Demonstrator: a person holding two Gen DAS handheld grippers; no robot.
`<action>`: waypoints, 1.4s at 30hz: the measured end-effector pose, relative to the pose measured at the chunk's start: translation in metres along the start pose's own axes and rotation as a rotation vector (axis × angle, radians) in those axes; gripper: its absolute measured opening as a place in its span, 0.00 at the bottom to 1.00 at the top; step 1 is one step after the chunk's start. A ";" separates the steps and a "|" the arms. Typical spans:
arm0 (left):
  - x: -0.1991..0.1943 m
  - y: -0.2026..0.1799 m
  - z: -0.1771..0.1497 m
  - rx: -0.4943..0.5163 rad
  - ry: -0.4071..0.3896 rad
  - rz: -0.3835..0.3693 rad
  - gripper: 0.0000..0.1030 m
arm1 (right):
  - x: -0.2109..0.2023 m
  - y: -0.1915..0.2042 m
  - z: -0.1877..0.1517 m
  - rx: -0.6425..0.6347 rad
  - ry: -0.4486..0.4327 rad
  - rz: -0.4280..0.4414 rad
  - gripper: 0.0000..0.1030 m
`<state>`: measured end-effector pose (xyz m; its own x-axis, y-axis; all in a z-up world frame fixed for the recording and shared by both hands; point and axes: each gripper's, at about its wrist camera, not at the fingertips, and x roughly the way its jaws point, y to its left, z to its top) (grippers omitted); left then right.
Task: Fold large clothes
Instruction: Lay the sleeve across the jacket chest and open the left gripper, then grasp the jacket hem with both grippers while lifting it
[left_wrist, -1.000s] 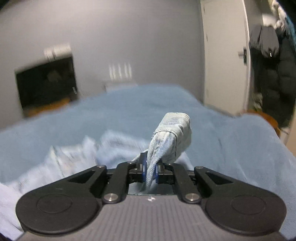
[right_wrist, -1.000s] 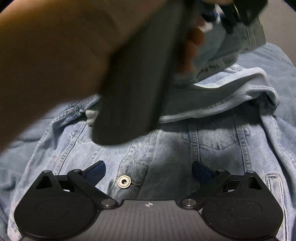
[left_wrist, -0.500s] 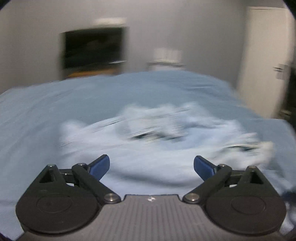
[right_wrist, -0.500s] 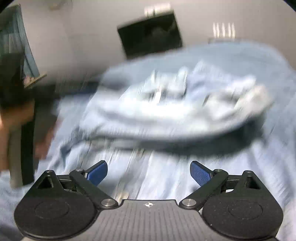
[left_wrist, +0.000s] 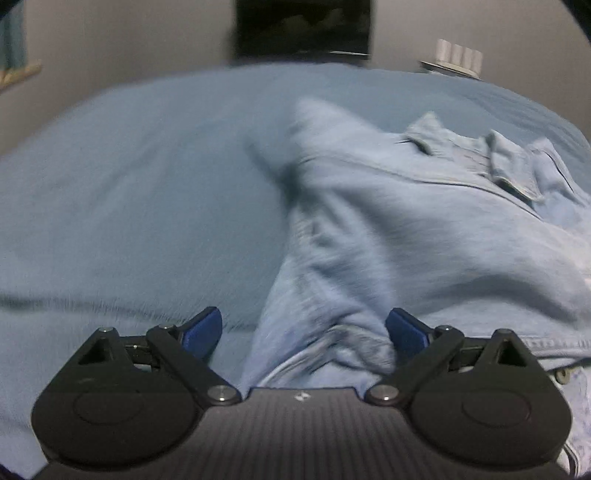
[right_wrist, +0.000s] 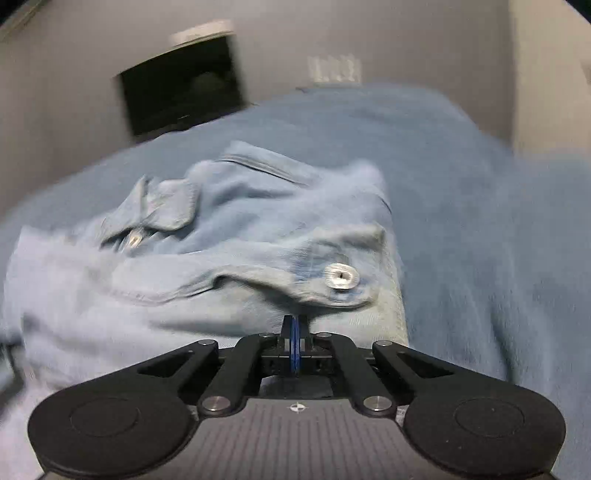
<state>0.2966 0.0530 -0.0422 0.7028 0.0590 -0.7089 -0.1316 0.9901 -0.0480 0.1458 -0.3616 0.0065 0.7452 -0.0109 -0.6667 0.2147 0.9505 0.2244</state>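
1. On blue bed cover (left_wrist: 129, 192): one denim jacket (left_wrist: 424, 229), crumpled.
2. Between wide-spread fingers of left gripper (left_wrist: 303, 328): a sleeve-like fold, long axis running away from fingers.
3. Right gripper (right_wrist: 295, 334): pressed together; cannot tell if pinching cloth beneath buttoned cuff (right_wrist: 341, 277).
4. Counted: one jacket, two grippers; left looks better placed.

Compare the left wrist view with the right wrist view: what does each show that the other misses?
Only the left wrist view shows the left gripper, jaws apart, straddling a bunched fold of the denim jacket, and the jacket's collar. Only the right wrist view shows the right gripper, pads pressed together just under a buttoned cuff; whether cloth is pinched is unclear. It also shows that cuff's metal button. Both show the jacket crumpled on the blue blanket, with a dark screen on the far wall.
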 end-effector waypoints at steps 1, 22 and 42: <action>0.003 0.007 -0.002 -0.035 0.005 -0.018 0.95 | 0.001 -0.003 0.000 0.037 0.003 0.017 0.00; -0.182 0.050 -0.092 -0.017 0.096 -0.233 0.95 | -0.160 -0.014 -0.028 -0.058 -0.033 0.102 0.75; -0.175 0.083 -0.147 -0.173 0.342 -0.444 0.61 | -0.238 -0.076 -0.079 0.001 0.258 0.111 0.49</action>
<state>0.0604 0.1057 -0.0254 0.4551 -0.4295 -0.7800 -0.0085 0.8738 -0.4861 -0.0980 -0.4067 0.0917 0.5790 0.1725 -0.7968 0.1414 0.9413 0.3065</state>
